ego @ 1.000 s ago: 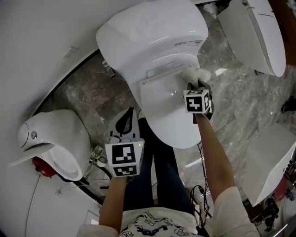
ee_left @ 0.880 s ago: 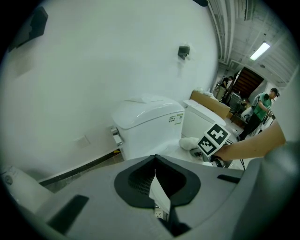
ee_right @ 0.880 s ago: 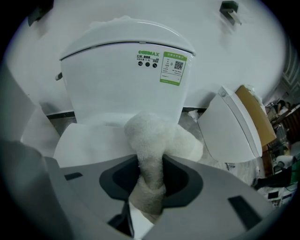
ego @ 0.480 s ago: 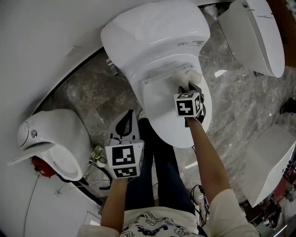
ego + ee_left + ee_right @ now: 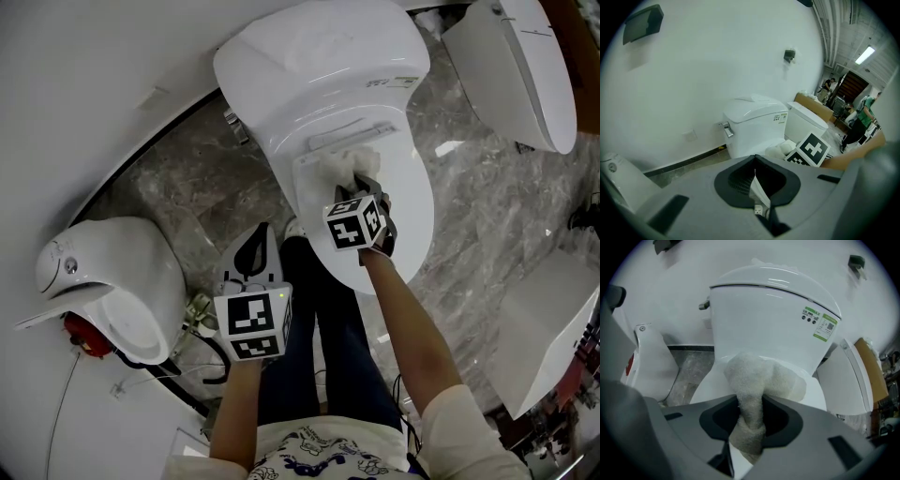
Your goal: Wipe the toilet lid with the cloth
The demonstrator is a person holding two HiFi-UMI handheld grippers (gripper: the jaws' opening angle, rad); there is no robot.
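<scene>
Sweeping the cloth (image 5: 349, 165) leftward over the far end of the toilet lid (image 5: 408, 217), clamped in the right gripper (image 5: 362, 186); probably mid-wipe, near part not yet done. Left gripper (image 5: 251, 255) closed, idle.

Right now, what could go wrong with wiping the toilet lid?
The cloth is pinched in the right gripper by just one bunched strip, so it might slip out when dragged. It also sits at the back of the toilet lid, close to the hinge, where it could snag.
</scene>
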